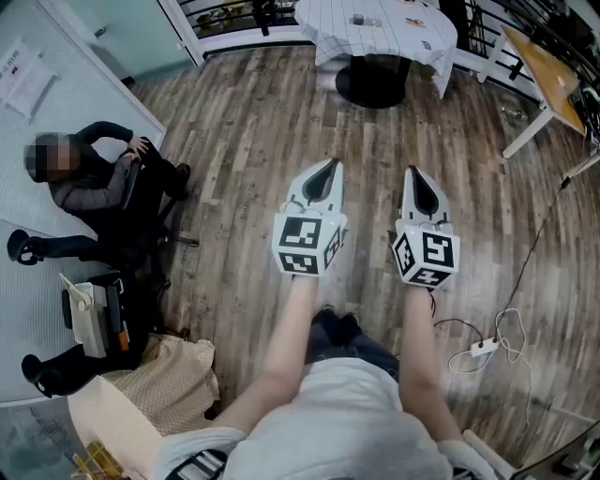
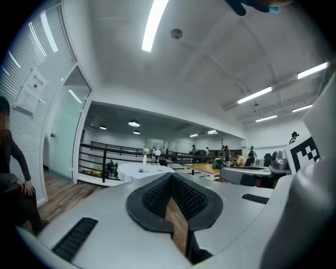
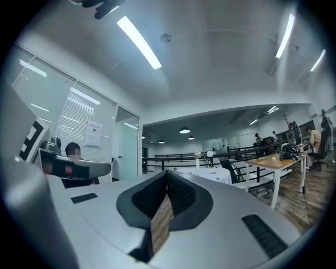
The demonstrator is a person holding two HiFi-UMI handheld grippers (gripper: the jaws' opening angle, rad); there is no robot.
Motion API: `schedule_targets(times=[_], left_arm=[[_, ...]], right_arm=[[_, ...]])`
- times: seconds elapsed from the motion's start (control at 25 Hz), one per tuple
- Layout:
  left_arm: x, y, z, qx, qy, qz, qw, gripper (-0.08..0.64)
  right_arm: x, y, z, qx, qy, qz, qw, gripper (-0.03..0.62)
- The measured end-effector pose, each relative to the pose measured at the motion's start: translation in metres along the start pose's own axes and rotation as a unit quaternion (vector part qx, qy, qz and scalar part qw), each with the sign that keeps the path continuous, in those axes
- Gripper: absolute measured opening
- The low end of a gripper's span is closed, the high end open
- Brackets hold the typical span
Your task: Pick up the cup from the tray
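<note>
No cup or tray shows in any view. In the head view my left gripper [image 1: 328,165] and right gripper [image 1: 415,174] are held out side by side over the wooden floor, tips pointing away from me. Both are shut with nothing between the jaws. The left gripper view looks along the shut left gripper [image 2: 170,176] across a large room. The right gripper view looks along the shut right gripper [image 3: 167,173] the same way. A round table with a white cloth [image 1: 375,28] stands ahead, and small items on it are too small to identify.
A person [image 1: 94,183] sits in a chair at the left by a white wall. A wooden desk [image 1: 548,70] stands at the far right. A power strip with cables [image 1: 483,349] lies on the floor at right. A black railing [image 2: 105,157] runs behind the table.
</note>
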State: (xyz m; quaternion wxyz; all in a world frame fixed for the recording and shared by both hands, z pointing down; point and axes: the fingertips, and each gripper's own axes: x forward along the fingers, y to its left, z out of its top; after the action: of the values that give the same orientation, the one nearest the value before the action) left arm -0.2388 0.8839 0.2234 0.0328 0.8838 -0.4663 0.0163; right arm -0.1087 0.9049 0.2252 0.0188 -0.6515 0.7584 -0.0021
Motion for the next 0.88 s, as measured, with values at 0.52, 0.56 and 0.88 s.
schedule_targets(times=[0.52, 0.56, 0.88], left_arm=[[0.013, -0.013, -0.014, -0.003, 0.012, 0.027, 0.9996, 0.005], [0.014, -0.012, -0.015, -0.003, 0.012, 0.028, 0.9995, 0.005], [0.051, 0.009, -0.024, -0.009, 0.014, 0.026, 0.9995, 0.005]], right_arm=[[-0.005, -0.039, -0.005, 0.030, -0.017, 0.005, 0.999, 0.008], [-0.003, -0.039, -0.008, 0.030, -0.015, 0.006, 0.999, 0.008], [0.034, -0.048, -0.026, 0.029, -0.001, 0.006, 1.000, 0.008]])
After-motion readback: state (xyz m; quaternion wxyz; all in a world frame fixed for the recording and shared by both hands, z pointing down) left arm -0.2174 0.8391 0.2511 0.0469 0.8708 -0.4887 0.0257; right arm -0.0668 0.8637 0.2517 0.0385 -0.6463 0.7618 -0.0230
